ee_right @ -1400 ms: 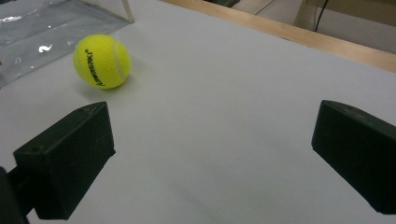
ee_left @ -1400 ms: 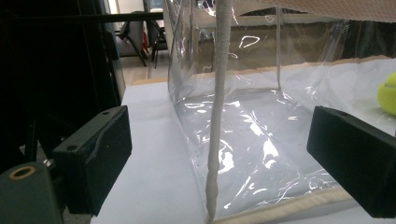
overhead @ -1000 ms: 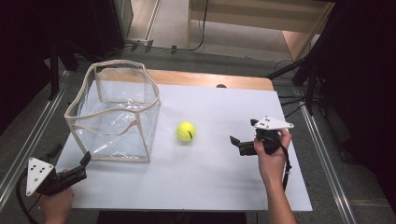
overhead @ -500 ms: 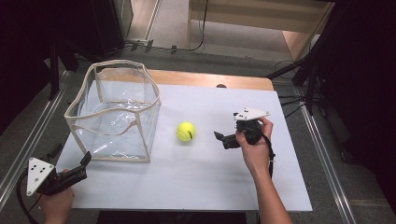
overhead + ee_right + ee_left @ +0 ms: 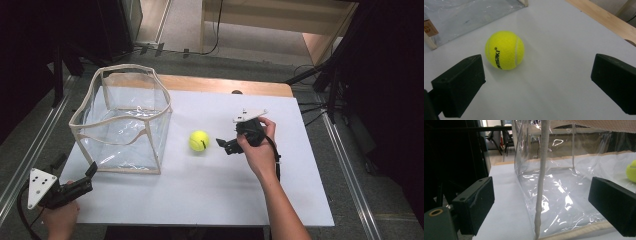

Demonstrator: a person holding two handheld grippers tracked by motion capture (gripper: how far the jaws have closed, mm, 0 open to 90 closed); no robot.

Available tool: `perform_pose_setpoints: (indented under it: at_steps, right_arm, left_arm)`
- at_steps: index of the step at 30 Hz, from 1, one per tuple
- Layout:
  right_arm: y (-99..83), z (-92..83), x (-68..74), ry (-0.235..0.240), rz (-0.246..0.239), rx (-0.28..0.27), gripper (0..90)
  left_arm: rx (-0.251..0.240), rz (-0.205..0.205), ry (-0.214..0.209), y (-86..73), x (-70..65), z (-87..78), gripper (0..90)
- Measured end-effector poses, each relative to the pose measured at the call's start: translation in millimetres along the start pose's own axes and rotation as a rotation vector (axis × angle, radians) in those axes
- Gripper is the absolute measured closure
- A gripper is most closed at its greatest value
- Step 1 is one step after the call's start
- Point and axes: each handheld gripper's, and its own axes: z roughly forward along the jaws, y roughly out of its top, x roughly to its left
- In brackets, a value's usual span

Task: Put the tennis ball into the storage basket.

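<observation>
Setting: a white table [image 5: 200,190] seen from above, with a strip of bare wood along its far edge and dark floor around it.
Tennis ball: a yellow tennis ball [image 5: 199,140] sits on the table near the middle, just right of the clear bag and touching nothing. In the right gripper view the tennis ball [image 5: 504,50] shows a white seam and black lettering down its side. In the left gripper view only its edge [image 5: 632,171] shows at the far right, beyond the bag.
Clear bag: an open-topped, box-shaped bag of clear plastic [image 5: 122,125] with cream fabric edging stands upright on the left part of the table. Its top rim sags and waves. Nothing can be seen inside it.
Right gripper: the right gripper [image 5: 223,145], held in the person's right hand [image 5: 257,147], is low over the table just right of the ball and points toward it. Its two black jaws stand wide apart and grip nothing. In its own view the ball lies a little ahead of the jaws, nearer the left-hand one, and is not between them.
Left gripper: the left gripper [image 5: 91,171], held in the left hand [image 5: 60,217], is at the near left corner of the table, aimed at the near corner of the bag. Its jaws are also spread wide and empty. In its own view a cream corner seam of the bag [image 5: 541,177] stands between the two jaws, farther off and untouched.
</observation>
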Motion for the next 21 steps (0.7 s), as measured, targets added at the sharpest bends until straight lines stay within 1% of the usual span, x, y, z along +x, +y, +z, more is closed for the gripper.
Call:
perform_pose_setpoints:
  at_steps: [3, 4, 5, 7, 10, 12, 14, 16, 21]
  right_arm:
    - [4.4, 5.3, 1.7, 0.004, -0.011, 0.012, 0.0]
    - [5.9, 7.2, 3.3, -0.006, -0.012, 0.021, 0.0]
    - [7.4, 9.2, 3.3, -0.008, -0.023, 0.024, 0.0]
    - [11.1, 12.9, 3.7, 0.003, -0.015, 0.035, 0.0]
    - [14.5, 16.2, 4.7, 0.004, -0.020, 0.043, 0.0]
    - [18.4, 22.7, 5.9, 0.015, -0.023, 0.068, 0.0]
    - [21.6, 28.9, 7.5, 0.016, -0.019, 0.099, 0.0]
    - [23.8, 33.1, 8.1, 0.025, -0.024, 0.125, 0.0]
    - [30.1, 43.4, 11.9, 0.050, -0.009, 0.183, 0.0]
  left_arm:
    - [-0.003, -0.001, 0.000, 0.0, 0.5, 0.0, 6.9]
    - [-0.003, -0.003, 0.000, 0.0, 0.7, 0.0, 6.9]
    - [-0.003, -0.005, 0.000, 0.0, 1.1, 0.0, 6.9]
    - [0.001, -0.012, 0.003, 0.3, 1.2, 0.1, 6.9]
    - [0.001, -0.013, 0.003, 0.3, 1.2, 0.0, 6.9]
    - [-0.005, -0.015, -0.002, 0.0, 1.4, 0.0, 6.9]
    - [-0.011, -0.005, -0.012, -0.1, 1.3, -0.5, 6.9]
    - [-0.009, -0.001, -0.005, 0.0, 0.3, 0.0, 6.9]
    - [-0.006, -0.007, -0.006, 0.1, 1.2, -0.1, 6.9]
